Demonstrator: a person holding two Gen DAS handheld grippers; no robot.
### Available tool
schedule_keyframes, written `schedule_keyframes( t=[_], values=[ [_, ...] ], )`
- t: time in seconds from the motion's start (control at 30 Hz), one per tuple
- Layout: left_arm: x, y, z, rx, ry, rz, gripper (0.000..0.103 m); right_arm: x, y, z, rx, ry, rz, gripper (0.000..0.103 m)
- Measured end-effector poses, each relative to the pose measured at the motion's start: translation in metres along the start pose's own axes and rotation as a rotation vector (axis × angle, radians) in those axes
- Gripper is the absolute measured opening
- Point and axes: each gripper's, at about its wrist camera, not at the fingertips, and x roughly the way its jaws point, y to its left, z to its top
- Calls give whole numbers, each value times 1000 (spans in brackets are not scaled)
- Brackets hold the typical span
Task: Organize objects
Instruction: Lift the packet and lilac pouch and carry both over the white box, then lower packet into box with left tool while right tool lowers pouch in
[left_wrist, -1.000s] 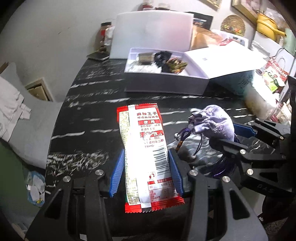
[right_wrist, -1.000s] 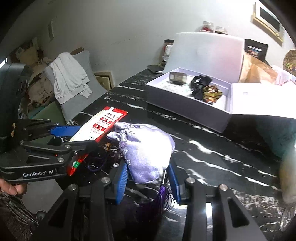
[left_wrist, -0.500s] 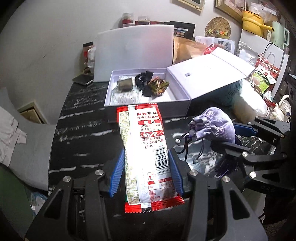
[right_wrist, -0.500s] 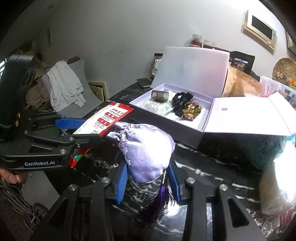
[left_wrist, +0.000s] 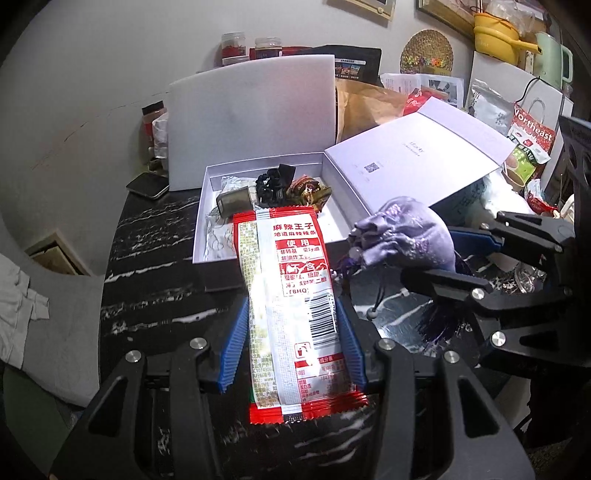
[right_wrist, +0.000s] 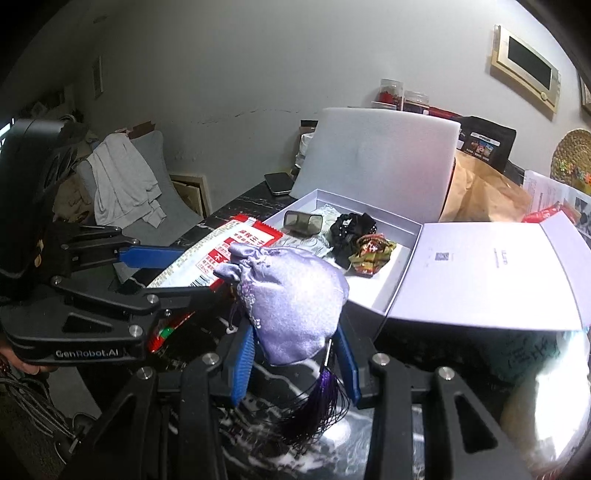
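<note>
Black marble-look tabletop (left_wrist: 155, 295) with white veining fills the lower frame, and it is crowded at the back. Left tongs (left_wrist: 291, 332) are clamped on a long red-and-white foil snack packet (left_wrist: 291, 295), held above the tabletop with its far end reaching over the near wall of an open white cardboard gift box (left_wrist: 201, 225). Right tongs (right_wrist: 295, 354) grip a lilac satin drawstring pouch (right_wrist: 291, 295), its purple tassel (right_wrist: 314, 410) hanging below, also clear of the surface, just in front of that box. Inside the box lie a black hair tie (right_wrist: 351, 225) and a crumpled gold wrapper (right_wrist: 369, 251). Behind, a grey plaster wall (right_wrist: 258, 66), glass jars (left_wrist: 232, 44), a brown paper bag (right_wrist: 480, 195), a phone (left_wrist: 147, 184), and a grey chair (right_wrist: 155, 184) draped with white cloth.
</note>
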Motion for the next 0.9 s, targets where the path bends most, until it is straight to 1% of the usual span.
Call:
schedule_keyframes(
  t=[0.4,0.9],
  values=[
    [52,22,46,12,23,-3,46,43,-31,32,27,11,18,40],
    [120,44,109,45,27,-10,46,94,-73,79,39,15,5,40]
  ],
)
